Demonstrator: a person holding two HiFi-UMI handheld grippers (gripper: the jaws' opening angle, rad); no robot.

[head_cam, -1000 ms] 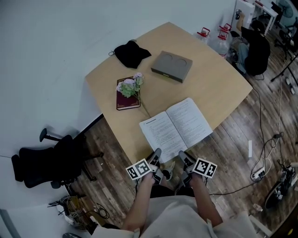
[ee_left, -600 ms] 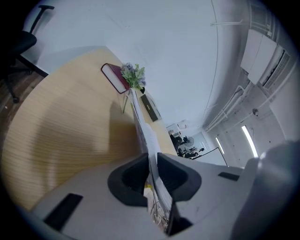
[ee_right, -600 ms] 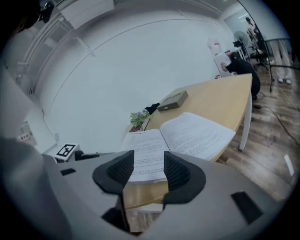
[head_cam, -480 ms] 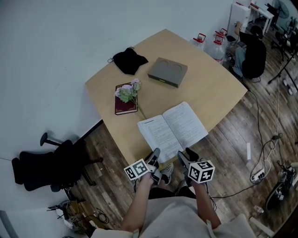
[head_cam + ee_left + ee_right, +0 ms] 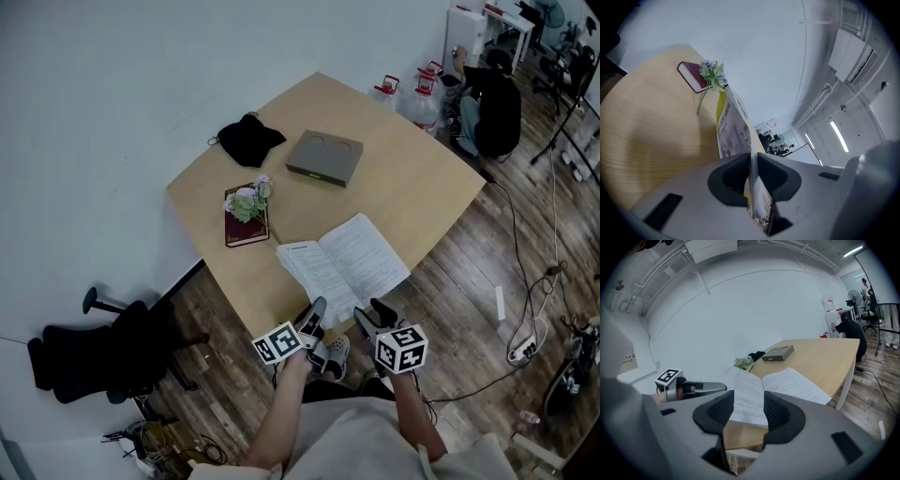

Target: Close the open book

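The open book [image 5: 345,265] lies with white printed pages up at the near edge of the wooden table [image 5: 422,187]. My left gripper [image 5: 316,307] is at the book's near left corner. In the left gripper view its jaws are shut [image 5: 753,159] on a thin edge of the book [image 5: 733,136], which runs away edge-on with a yellow cover. My right gripper [image 5: 374,311] is just off the table's near edge, below the right-hand page. Its jaws stand open [image 5: 748,404] with nothing between them; the book [image 5: 773,387] lies beyond, and the left gripper [image 5: 693,387] shows at the left.
Further back on the table are a dark red book [image 5: 246,225] with a sprig of flowers [image 5: 248,199] on it, a grey flat box [image 5: 324,157] and a black cloth [image 5: 248,139]. A black office chair [image 5: 103,347] stands at the left; water bottles [image 5: 412,94] and floor cables [image 5: 525,337] at the right.
Both grippers have risen a little at the table's near edge. The right gripper has rolled, so its marker cube shows another face. The book still lies open.
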